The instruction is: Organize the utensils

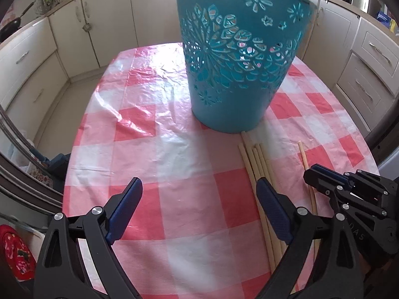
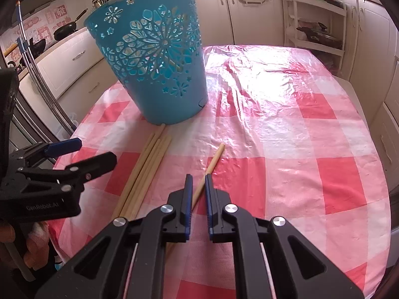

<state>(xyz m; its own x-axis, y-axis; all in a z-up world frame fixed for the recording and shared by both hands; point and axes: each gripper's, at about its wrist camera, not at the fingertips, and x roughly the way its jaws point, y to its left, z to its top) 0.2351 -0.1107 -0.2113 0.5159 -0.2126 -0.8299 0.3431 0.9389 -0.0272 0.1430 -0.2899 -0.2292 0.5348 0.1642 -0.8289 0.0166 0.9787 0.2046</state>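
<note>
Most of the sorting looks undone; a bundle of wooden sticks (image 2: 143, 172) lies flat on the checked tablecloth (image 2: 286, 129), its far ends just short of the foot of the blue cut-out basket (image 2: 154, 57), and a single stick (image 2: 212, 162) lies apart to their right; pale shapes show through the basket's holes, though I cannot tell what they are. The right gripper (image 2: 198, 177) has its jaws drawn nearly together around the single stick, seemingly clamped on it low over the cloth; lifting it into the basket appears to be the step in hand. The left gripper (image 1: 199, 186) hangs with its jaws wide apart and empty, one finger just over the bundle. Cream cabinets (image 1: 74, 25) ring the table; the basket's tall wall stands between the sticks and its mouth.
</note>
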